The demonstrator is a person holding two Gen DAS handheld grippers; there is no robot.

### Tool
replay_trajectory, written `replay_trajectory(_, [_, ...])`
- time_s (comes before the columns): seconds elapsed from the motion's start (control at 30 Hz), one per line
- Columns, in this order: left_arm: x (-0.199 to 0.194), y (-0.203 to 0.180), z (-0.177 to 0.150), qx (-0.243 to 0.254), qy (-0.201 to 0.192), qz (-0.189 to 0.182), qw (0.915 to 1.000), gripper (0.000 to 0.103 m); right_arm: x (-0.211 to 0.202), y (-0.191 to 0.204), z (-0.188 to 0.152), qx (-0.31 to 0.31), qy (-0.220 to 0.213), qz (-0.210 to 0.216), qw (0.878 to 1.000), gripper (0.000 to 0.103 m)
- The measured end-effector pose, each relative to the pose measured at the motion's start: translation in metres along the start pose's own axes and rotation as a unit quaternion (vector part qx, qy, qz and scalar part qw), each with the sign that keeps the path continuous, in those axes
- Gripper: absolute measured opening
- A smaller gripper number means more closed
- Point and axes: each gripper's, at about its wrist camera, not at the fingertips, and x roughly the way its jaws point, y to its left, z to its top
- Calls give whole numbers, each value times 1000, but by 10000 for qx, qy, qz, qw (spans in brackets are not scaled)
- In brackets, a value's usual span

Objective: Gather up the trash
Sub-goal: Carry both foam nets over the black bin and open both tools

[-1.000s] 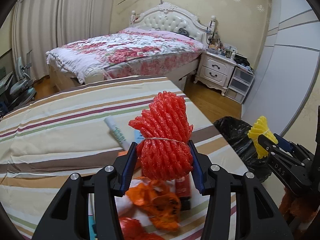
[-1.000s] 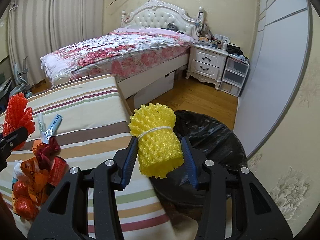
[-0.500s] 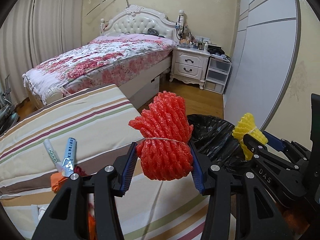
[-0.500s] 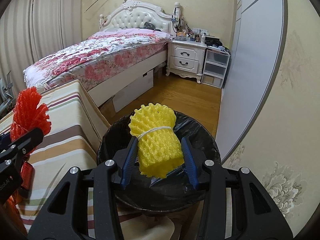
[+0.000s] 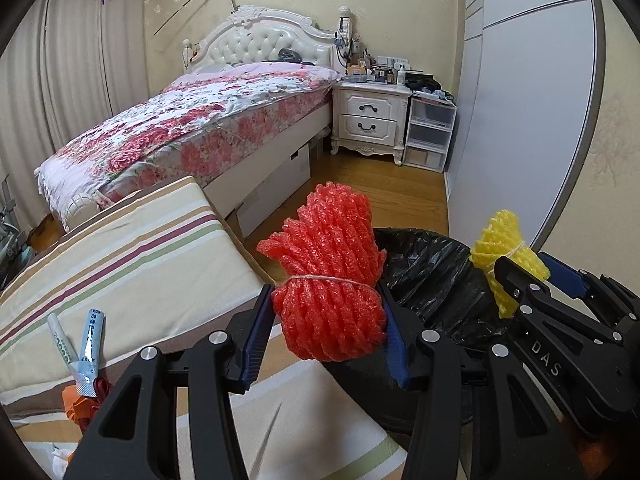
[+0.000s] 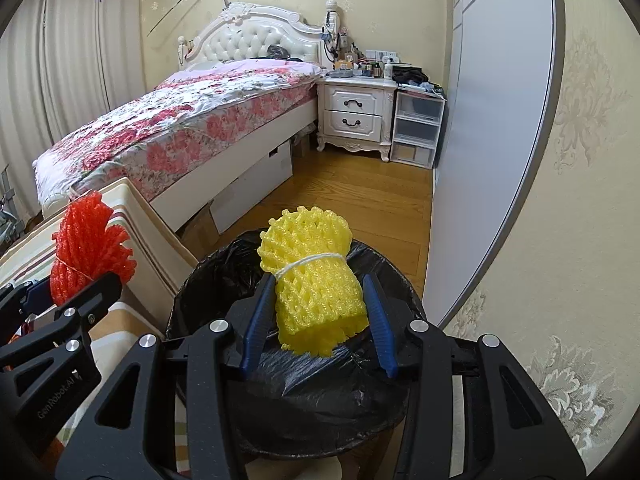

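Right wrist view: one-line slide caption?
Right gripper holds a yellow foam net bundle above the black-lined trash bin.

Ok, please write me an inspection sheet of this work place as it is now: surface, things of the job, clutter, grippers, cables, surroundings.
Surface: striped mattress beside a wooden floor.
Job's things: red foam net and yellow foam net, each tied with string; bin lined with a black bag, beside the mattress.
Clutter: two small tubes and orange wrappers on the mattress.
Grippers: left gripper shut on the red foam net, at the mattress edge near the bin; right gripper shut on the yellow foam net, above the bin opening.
Cables: nothing seen near the work.
Surroundings: bed with flowered cover, white nightstand, plastic drawers, curtains.
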Motion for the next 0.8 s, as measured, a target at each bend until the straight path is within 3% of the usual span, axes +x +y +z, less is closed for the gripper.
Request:
replay_trajectory(0.13, [7, -9, 1, 204, 44, -30, 9998, 55, 4, -2, 2, 65, -16, -12, 10000, 50])
replay_trajectory(0.23, [9, -10, -1, 208, 28, 58, 9998, 75, 7, -4, 2, 103, -40, -45, 9999, 59])
replay_trajectory(0.53, [11, -2, -5, 105, 121, 173, 9997, 76, 4, -10, 3, 172, -74, -158, 9997, 60])
replay_trajectory(0.8, [-14, 15, -6, -15, 130, 278, 9995, 76, -13, -5, 4, 179, -111, -115, 9997, 61])
